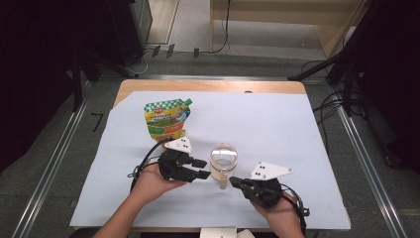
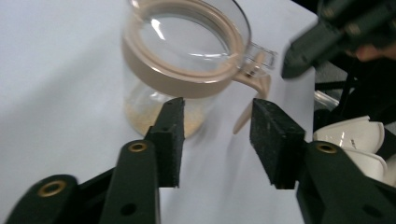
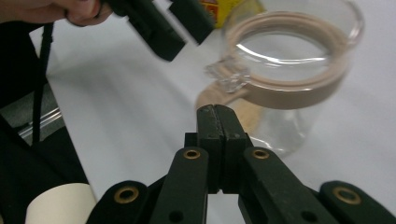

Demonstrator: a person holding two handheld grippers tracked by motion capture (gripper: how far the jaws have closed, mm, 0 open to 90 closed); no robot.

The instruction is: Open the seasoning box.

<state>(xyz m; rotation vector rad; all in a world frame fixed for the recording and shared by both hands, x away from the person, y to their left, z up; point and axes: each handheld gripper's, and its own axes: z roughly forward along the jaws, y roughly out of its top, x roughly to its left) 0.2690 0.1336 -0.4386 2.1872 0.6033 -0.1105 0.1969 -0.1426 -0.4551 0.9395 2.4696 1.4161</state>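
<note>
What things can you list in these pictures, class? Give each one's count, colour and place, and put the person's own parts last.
Jar: one, clear glass with a beige band and handle, middle of the sheet between the grippers.
Pouch: one, green, yellow and orange, lying beyond the left gripper.
Sheet: one, white, covering the wooden table.
Left gripper: one, black, fingers apart, beside the jar.
Right gripper: one, black, fingers pressed together.

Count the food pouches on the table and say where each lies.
1. The green and yellow pouch lies on the white table cover, toward the far left, beyond the left gripper and the glass jar. No others seen.
</note>
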